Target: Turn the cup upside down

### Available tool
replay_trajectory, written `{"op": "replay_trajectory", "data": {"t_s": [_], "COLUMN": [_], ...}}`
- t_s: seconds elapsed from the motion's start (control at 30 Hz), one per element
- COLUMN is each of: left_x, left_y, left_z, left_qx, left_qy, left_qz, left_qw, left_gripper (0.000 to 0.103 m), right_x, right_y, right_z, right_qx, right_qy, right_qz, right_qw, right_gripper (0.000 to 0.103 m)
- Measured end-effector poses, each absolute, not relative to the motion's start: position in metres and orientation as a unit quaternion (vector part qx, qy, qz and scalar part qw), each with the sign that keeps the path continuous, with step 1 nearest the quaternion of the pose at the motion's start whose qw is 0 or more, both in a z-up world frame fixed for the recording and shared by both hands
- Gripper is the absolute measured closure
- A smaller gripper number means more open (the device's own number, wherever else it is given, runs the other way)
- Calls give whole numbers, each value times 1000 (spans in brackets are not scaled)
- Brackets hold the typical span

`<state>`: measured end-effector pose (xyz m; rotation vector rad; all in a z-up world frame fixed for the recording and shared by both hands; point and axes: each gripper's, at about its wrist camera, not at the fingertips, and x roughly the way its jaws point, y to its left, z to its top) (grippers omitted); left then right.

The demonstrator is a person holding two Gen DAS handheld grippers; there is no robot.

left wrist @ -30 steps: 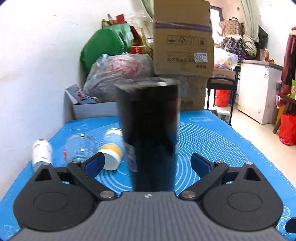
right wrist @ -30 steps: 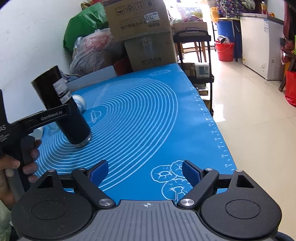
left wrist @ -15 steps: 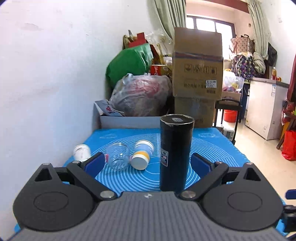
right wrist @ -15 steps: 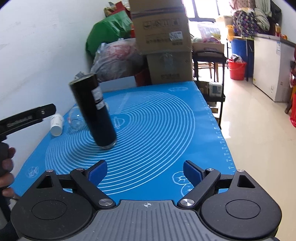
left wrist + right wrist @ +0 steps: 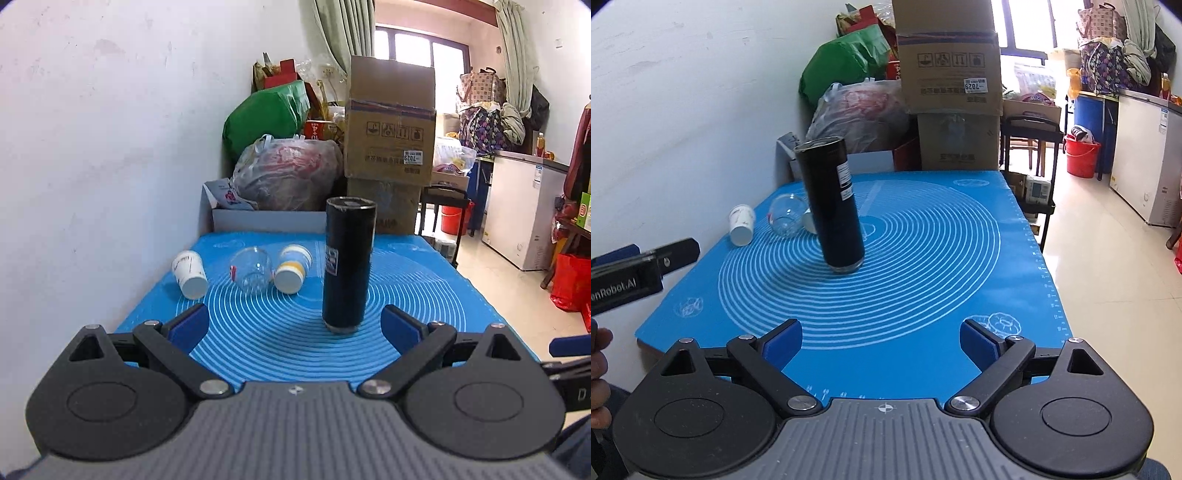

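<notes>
A tall black cup stands upright with its mouth down on the blue mat, near the mat's middle; it also shows in the right wrist view. My left gripper is open and empty, drawn back from the cup with a clear gap. Its side shows at the left edge of the right wrist view. My right gripper is open and empty over the mat's near edge, well short of the cup.
A white paper cup, a clear glass and a blue-and-yellow cup lie on their sides left of the black cup. A white wall runs along the left. Boxes and bags stack behind the table. The table's right edge drops to the floor.
My left gripper, which was close around the black cup, has pulled back and left it standing on the mat. My right gripper has also drawn back and lifted slightly.
</notes>
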<state>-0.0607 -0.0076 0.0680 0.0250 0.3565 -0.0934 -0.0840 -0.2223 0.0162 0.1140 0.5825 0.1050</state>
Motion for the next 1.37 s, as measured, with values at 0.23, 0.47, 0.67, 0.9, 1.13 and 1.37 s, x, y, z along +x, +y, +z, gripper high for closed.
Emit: {"op": "replay_trajectory", "data": {"t_s": [0.23,0.47,0.67,0.9,1.13,1.37], "left_x": [-78,-89,-90,-90,-88,-87], "left_y": [-3,-5,-5,-5,-6,-6], "left_z": [65,61,58,55,55,54], "left_qx": [18,22,23,23,23,26], "left_qy": [190,201,210,221,224,226], "left_qz": [-50,-62,-60,-67,-65,-62], "left_qw": [980,977,975,973,972,972], "left_gripper": [4,4,4,4,4,4], "right_x": [-106,-116,-117,-117,-117,-116], "right_y": [-218,-217,-219,-220,-218,-218], "right_z": [18,18,15,13,14,14], "right_qx": [60,58,60,61,59,57], "right_qy": [283,281,284,286,285,288], "right_qz": [55,53,54,53,53,52], "right_qw": [956,957,956,955,955,954], "right_gripper": [8,7,7,7,7,7]}}
